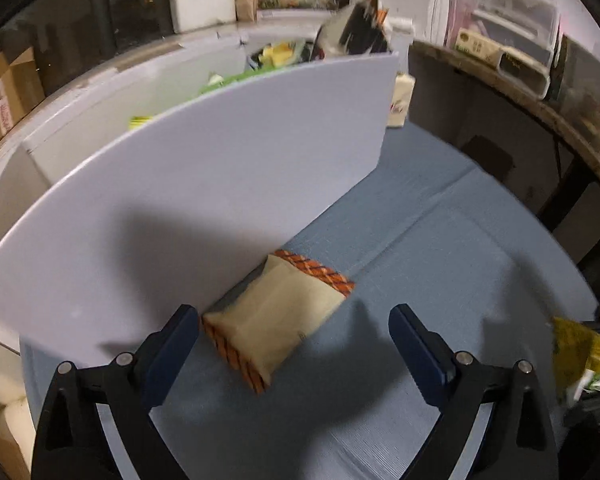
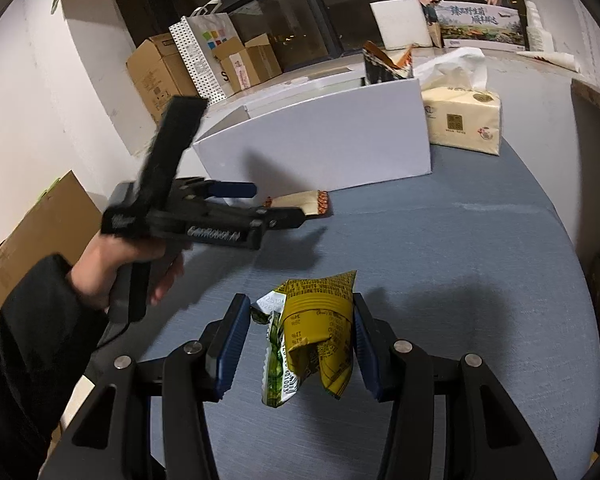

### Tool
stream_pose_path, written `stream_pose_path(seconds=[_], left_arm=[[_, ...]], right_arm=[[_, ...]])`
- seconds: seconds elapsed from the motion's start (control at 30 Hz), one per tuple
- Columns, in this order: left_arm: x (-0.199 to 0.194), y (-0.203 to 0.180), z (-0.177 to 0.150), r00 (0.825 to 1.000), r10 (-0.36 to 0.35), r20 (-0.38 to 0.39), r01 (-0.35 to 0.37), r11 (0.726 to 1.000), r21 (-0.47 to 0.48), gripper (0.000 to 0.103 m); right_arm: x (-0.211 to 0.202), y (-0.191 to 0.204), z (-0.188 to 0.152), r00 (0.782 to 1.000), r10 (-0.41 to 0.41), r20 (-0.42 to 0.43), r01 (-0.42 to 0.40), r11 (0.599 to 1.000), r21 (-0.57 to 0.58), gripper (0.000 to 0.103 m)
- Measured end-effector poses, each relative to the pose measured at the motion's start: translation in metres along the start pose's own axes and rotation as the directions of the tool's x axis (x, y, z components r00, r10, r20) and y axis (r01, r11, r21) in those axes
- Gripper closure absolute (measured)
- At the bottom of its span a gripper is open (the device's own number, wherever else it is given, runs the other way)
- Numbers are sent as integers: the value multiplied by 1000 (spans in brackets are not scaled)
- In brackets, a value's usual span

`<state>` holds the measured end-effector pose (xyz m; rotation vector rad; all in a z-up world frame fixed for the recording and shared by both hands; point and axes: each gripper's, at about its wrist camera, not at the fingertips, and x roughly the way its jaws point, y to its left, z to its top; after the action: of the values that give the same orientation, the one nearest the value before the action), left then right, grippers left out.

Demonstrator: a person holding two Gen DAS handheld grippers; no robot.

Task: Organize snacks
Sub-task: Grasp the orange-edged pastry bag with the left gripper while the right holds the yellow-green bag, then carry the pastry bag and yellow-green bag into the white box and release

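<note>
A beige snack packet with orange patterned ends (image 1: 278,314) lies on the blue table against the wall of a white box (image 1: 204,184); it also shows in the right wrist view (image 2: 300,205). My left gripper (image 1: 294,354) is open just above and around the packet's near end, not touching it; it shows from the side in the right wrist view (image 2: 260,204). My right gripper (image 2: 296,344) holds a crumpled yellow-green snack packet (image 2: 316,332) between its pads above the table; the packet shows at the right edge of the left wrist view (image 1: 580,356).
The white box (image 2: 320,140) holds several snacks, with a dark bag (image 1: 360,28) sticking up behind it. A tissue pack (image 2: 462,120) stands to the right of the box. Cardboard boxes (image 2: 204,68) sit beyond the table. A wooden shelf (image 1: 520,92) is at the right.
</note>
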<state>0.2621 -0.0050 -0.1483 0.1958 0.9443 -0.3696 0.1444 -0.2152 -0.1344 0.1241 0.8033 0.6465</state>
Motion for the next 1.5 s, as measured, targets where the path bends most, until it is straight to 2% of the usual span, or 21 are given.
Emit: stream_pose_path(seconds=[0.13,0.3,0.33,0.37,0.47,0.57,0.73,0.93,1.1,1.23,1.4,1.5], left_arm=[[11,4,4,998,-15,-53,16,1000,18,5],[18,5,8,997,-42,-69,46,998,49,7],[27,-2,11,997,-44,-68,48,997,58,27],[28,-3,10,997,-29,-66,34,997,70,52],[22,2,11,997,-62,-49,63,998,20,55],[12,-5,4,998,-51,-32,53,997,51,55],[-28,-9,-8,995,-69,78,68,998,15,56],[-94,-4,-14,967,-49,250,69,995,-71,56],[-127,23,4,936,35,350,43,976,-213,56],[-137,48,27,916,79,393,32,962,-269,56],[-129,82,63,917,105,386,29,945,-327,56],[-118,90,80,919,141,368,-15,946,-324,56]], right_arm=[[-1,-8,-1,1000,3,-1,-3,1000,20,49],[3,-16,-2,1000,6,-10,-6,999,47,49],[3,-17,-3,1000,7,-12,-6,999,49,49],[3,-16,-3,1000,7,-12,-6,999,50,49],[2,-15,-3,1000,6,-7,-6,999,45,49],[1,-15,-3,1000,4,-7,-3,999,45,49],[-1,-14,-2,1000,0,-1,0,999,48,49],[-5,-7,10,1000,2,23,-2,1000,22,49],[-9,4,52,997,11,77,-9,999,-32,49],[-9,18,101,993,30,117,-19,996,-90,49],[11,26,180,987,23,161,-5,994,-113,49],[32,21,217,989,10,145,3,996,-90,49]])
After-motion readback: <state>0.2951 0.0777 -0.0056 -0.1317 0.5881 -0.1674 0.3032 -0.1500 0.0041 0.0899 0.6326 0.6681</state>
